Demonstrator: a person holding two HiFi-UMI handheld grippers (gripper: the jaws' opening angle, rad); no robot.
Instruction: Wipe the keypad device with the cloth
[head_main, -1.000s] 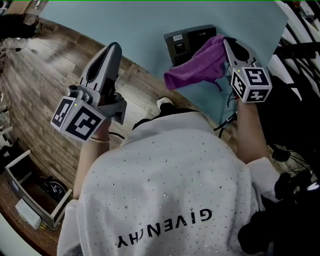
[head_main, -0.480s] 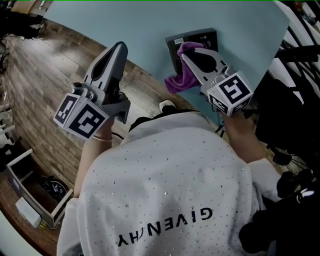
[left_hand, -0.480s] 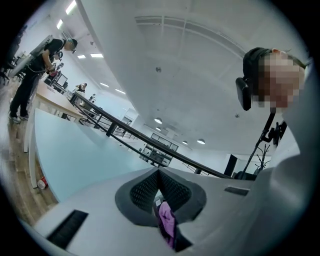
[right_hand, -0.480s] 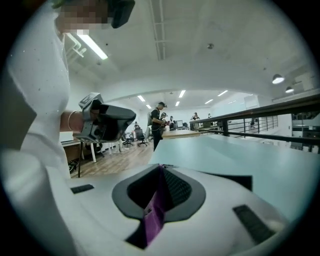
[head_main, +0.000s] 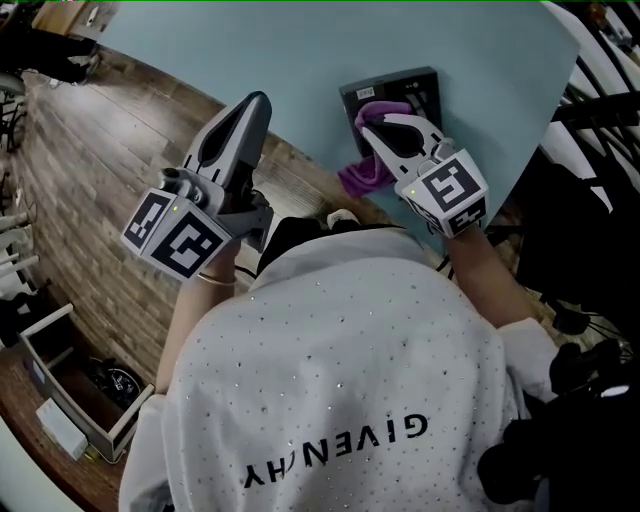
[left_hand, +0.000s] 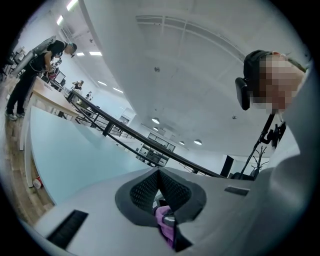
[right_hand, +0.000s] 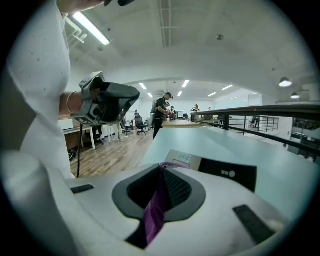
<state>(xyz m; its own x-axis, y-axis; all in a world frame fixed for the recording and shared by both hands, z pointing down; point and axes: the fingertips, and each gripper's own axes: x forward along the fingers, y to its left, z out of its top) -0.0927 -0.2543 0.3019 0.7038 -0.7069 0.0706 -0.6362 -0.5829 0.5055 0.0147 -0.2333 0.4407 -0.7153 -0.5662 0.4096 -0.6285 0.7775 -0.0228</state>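
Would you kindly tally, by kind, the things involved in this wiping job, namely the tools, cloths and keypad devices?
Tools: 2 (left tool, right tool)
Cloths: 1 (purple cloth, pinched in the right tool)
Keypad devices: 1 (keypad device)
Total: 4

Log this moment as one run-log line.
step: wipe keypad | right gripper: shut on purple cloth, cloth laid over black rectangular keypad device | left gripper: shut, empty, off to the side of device

There is one keypad device (head_main: 420, 90) and one purple cloth (head_main: 362, 178), touching the device. Two grippers show: the left gripper (head_main: 255, 102) and the right gripper (head_main: 368, 124).
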